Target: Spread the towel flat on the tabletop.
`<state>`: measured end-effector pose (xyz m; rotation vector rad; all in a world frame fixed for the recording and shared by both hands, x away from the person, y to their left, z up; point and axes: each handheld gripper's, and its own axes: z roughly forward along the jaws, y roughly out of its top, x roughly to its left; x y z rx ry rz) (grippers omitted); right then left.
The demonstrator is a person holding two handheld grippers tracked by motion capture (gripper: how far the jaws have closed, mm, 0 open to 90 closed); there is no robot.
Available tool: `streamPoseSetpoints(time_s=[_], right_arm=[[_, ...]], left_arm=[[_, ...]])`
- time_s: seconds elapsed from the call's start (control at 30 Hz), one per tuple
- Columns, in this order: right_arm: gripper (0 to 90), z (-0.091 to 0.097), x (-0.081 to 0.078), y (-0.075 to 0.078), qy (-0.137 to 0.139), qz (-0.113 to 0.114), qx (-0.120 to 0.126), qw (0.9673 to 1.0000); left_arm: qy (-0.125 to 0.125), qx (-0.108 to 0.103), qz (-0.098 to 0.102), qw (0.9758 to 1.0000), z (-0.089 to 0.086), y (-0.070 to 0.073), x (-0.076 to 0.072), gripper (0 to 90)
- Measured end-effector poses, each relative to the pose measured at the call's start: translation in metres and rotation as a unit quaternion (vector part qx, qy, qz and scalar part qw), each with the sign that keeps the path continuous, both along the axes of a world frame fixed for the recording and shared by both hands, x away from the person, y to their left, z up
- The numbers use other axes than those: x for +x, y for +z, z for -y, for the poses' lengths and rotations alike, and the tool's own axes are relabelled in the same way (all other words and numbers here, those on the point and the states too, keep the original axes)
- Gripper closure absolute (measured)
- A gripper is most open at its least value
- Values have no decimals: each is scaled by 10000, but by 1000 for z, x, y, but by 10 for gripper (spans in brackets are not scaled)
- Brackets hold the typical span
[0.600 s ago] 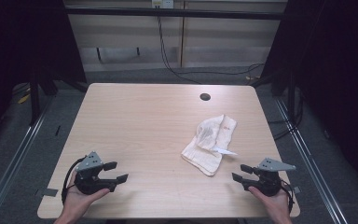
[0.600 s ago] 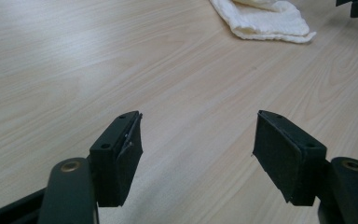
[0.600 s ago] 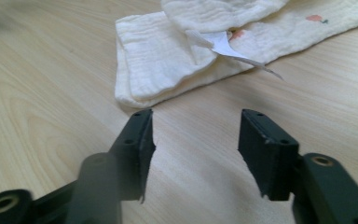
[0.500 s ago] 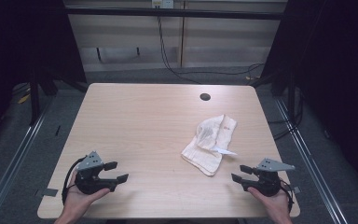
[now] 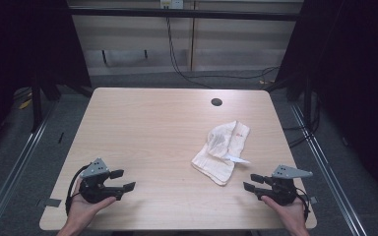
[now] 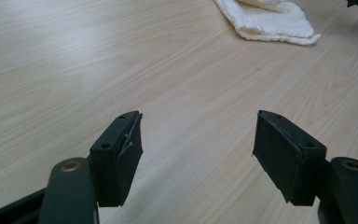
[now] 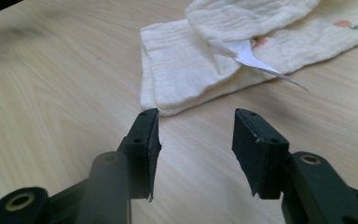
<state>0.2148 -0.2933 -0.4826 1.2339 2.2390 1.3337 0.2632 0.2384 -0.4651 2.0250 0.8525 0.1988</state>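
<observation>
While both hands rest low in the high view, the left gripper (image 5: 123, 181) sits at the lower left of the table (image 5: 142, 128) and the right gripper (image 5: 255, 182) at the lower right, both released and gripping nothing. The cream cloth (image 5: 221, 150) lies crumpled right of centre, nearer the right gripper but apart from it.

Over in the left gripper view, the left gripper (image 6: 196, 144) stands wide over bare wood, the cloth (image 6: 270, 21) off at the upper right; a reach from here is long and could drag the fabric rather than lift it.

Now the right gripper view: the right gripper (image 7: 196, 140) points at the cloth's (image 7: 182, 70) folded edge, with a thin white tag (image 7: 249, 56) sticking out. The risk is pinching just one layer, or the tag alone, so the bundle unfolds or slips.
</observation>
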Motion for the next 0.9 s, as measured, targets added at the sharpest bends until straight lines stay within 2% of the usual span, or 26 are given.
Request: streamPoseSetpoints(time_s=[0.1,0.17,0.27,0.33,0.37,0.43,0.5,0.57,0.67,0.77,0.8,0.9], right_arm=[[483,-1,0,3,44,-23,71,10000],[477,-4,1,5,1,50,-25,10000],[493,-13,4,7,290,-105,-20,9995],[493,-16,4,8,343,-115,-41,9993],[492,-22,9,11,500,-128,-32,9987],[478,-25,17,13,528,-75,-43,9986],[462,-26,27,17,607,-54,54,9981],[454,-27,34,20,486,48,194,9986],[435,-31,44,22,571,76,218,9981],[435,-34,50,22,597,73,126,9981],[430,-35,58,23,452,-5,-20,9990],[436,-33,67,26,424,-2,-97,9991]], left_arm=[[-18,3,3,10000,0,0,-1,322],[-69,24,12,10000,1,0,-3,322],[-115,26,76,9999,-1,1,-7,324],[-119,-9,100,9999,-2,2,-7,324],[-110,-25,108,9999,-2,1,-7,337],[-119,-15,155,9998,-3,1,-7,355],[-139,-54,146,9998,-3,1,-6,355],[-123,-87,138,9998,-3,1,-6,358],[-138,-151,64,9998,-3,0,-5,358],[-166,-151,50,9997,-3,1,-5,356],[-165,-153,62,9997,-3,1,-5,352],[-132,-117,85,9998,-3,1,-6,349]])
